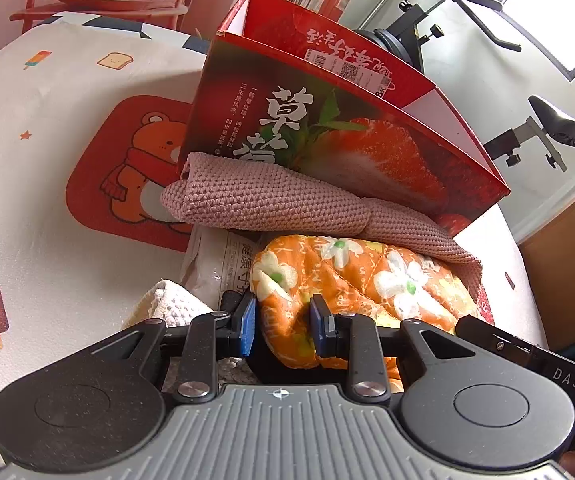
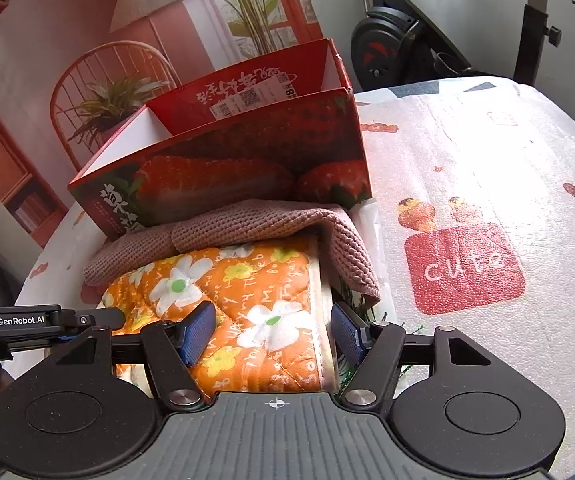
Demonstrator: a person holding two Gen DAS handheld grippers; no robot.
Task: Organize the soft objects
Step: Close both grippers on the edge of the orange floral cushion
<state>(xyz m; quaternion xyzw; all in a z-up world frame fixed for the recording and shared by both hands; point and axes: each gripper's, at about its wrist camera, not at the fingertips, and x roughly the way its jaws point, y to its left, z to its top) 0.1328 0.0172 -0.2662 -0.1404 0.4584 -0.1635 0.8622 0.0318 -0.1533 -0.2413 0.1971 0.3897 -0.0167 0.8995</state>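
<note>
2 grippers meet on 1 soft thing: the orange floral quilted cloth (image 1: 367,276), which lies on the printed table cover (image 1: 47,220) in front of the red strawberry box (image 1: 347,148). We see our left gripper (image 1: 282,326) low over the cloth's near edge, its blue pads (image 1: 247,326) drawn in on a bunched fold of the orange fabric, so it has hold of the cloth. Our right gripper (image 2: 273,336) comes in from the other side, level with the table; its fingers stand wider apart, with the cloth's hemmed end between them. The left pad (image 2: 199,330) presses on the fabric, while the right pad (image 2: 345,334) sits just beside the pale hem, and we cannot tell whether it touches.

A pink knitted cloth (image 1: 271,200) drapes over the far part of the orange one and leans against the box's front wall. The box stands upright and open at the top; from both views we see only its white inner walls and a labelled red flap (image 2: 247,96), and we cannot see what lies inside.

In the left view a white printed bag (image 1: 215,264) and a white knitted piece (image 1: 175,304) lie beside the orange cloth. An exercise bike (image 2: 407,48) stands behind the table.
</note>
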